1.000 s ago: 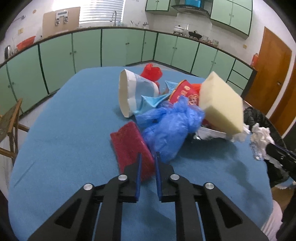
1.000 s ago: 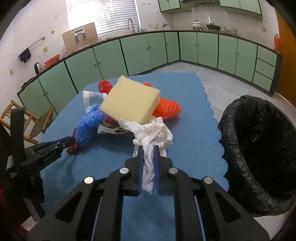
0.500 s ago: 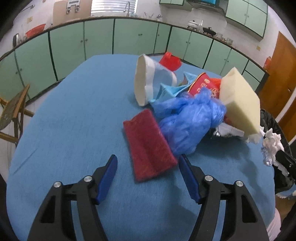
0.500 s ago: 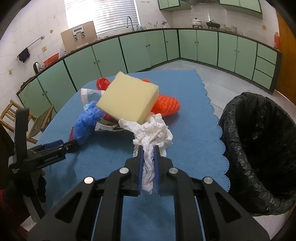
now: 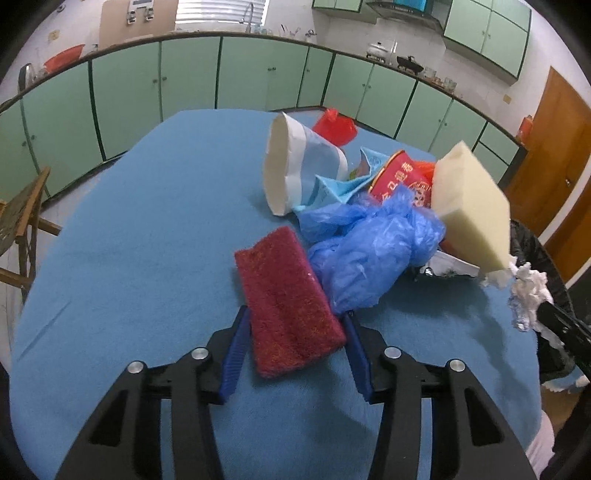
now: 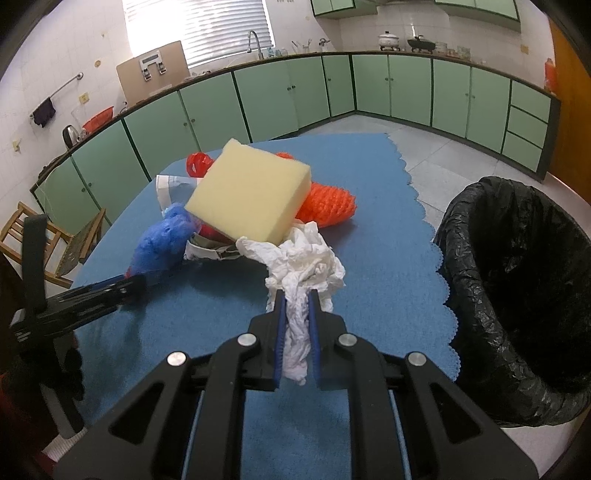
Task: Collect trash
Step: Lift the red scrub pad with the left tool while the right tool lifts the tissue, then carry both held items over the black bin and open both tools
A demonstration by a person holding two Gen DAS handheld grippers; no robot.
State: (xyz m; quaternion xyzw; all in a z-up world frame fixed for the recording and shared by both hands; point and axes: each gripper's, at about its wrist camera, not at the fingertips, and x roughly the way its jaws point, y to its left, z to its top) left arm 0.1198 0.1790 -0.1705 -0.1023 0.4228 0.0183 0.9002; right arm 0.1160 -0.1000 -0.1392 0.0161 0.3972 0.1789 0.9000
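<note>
Closing left jaws straddle red scouring pad [image 5: 288,299]; right jaws clamp white tissue wad [image 6: 306,266]; black-lined bin [image 6: 517,295] beside table.

Kitchen interior. Mint-green base cabinets [image 6: 266,99] curve along the walls from 9 to 3 o'clock; a bright blinded window [image 6: 195,29] stands at 11 above a sink tap [image 6: 255,40]. White tiled walls, pale tiled floor [image 6: 436,147], wooden door [image 5: 554,155] at 3, wooden chair [image 6: 40,236] at 9.

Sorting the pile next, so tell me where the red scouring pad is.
In the left wrist view, the red scouring pad lies flat on the blue tablecloth, between the closing jaws of the left hand-held gripper, beside the blue plastic bag.
</note>
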